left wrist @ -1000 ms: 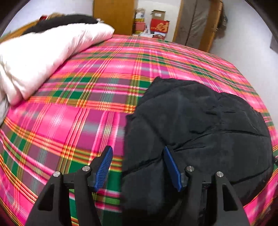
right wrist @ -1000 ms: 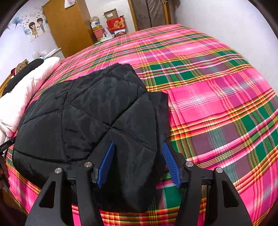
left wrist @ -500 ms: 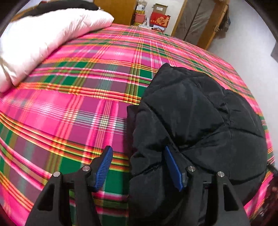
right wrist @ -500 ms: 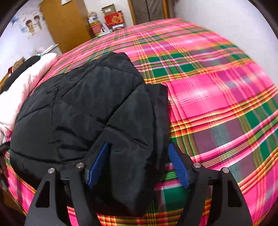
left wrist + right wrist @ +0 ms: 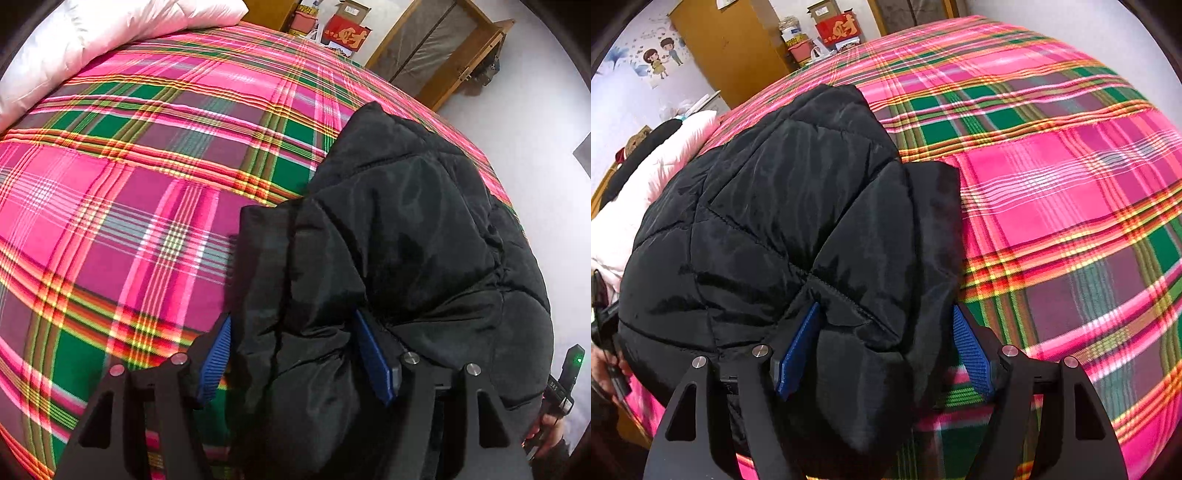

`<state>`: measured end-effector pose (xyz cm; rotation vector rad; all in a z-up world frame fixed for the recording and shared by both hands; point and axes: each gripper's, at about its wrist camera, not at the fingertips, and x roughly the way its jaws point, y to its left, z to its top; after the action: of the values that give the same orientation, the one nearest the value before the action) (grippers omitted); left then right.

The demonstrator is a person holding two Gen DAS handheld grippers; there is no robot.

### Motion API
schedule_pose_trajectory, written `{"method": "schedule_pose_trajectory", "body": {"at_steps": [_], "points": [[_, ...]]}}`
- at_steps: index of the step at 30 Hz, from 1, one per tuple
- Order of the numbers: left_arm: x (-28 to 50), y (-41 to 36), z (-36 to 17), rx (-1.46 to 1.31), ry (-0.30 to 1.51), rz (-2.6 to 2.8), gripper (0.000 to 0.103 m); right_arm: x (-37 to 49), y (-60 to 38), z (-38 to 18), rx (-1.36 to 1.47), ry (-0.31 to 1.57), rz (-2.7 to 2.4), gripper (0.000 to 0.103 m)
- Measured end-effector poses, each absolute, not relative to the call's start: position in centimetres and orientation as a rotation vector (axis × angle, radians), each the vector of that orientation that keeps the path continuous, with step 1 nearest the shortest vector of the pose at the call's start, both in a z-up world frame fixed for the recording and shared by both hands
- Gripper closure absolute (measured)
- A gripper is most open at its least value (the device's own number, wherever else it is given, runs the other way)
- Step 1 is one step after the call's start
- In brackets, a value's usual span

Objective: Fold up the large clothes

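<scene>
The black padded jacket [image 5: 406, 236] lay folded on the bed [image 5: 129, 184], over the pink and green plaid cover, near its front edge. The left gripper [image 5: 295, 358] stood wide, its jaws having just been opening, with the jacket's left edge bunched between the blue pads [image 5: 216, 360]. The right gripper [image 5: 886, 350] was also wide, with the jacket's right edge between its pads [image 5: 971, 354]. A white pillow [image 5: 110, 33] lay further back.

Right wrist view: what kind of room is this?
Most likely a home bedroom: a bed under a pink plaid cover, a white pillow at its side, a wooden cabinet by the wall, and cartoon wall stickers.
</scene>
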<state>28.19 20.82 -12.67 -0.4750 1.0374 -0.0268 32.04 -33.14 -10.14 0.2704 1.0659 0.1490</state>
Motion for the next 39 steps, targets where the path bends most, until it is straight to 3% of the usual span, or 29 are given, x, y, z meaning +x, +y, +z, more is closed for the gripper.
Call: {"method": "schedule_pose_trajectory", "body": {"at_steps": [17,22,26,31,39], "points": [[29.3,22.8,-14.8,-0.616,0.995,-0.203,0.034,33.7,-34.8,-13.1,0.490,1.075,0.360,0.032],[29.7,22.4,-14.8,-0.614,0.987,-0.212,0.035,33.3,-34.5,-12.8,0.495,1.065,0.373,0.047],[30.0,22.0,-14.6,-0.600,0.988,-0.230,0.046,33.2,-33.9,-12.5,0.469,1.065,0.358,0.057],[30.0,20.3,-12.6,-0.500,0.995,-0.167,0.067,33.2,-32.6,-11.0,0.409,1.071,0.312,0.070],[26.9,18.9,-7.2,-0.454,0.927,-0.105,0.079,31.4,-32.4,-6.5,0.372,1.030,0.305,0.078]]}}
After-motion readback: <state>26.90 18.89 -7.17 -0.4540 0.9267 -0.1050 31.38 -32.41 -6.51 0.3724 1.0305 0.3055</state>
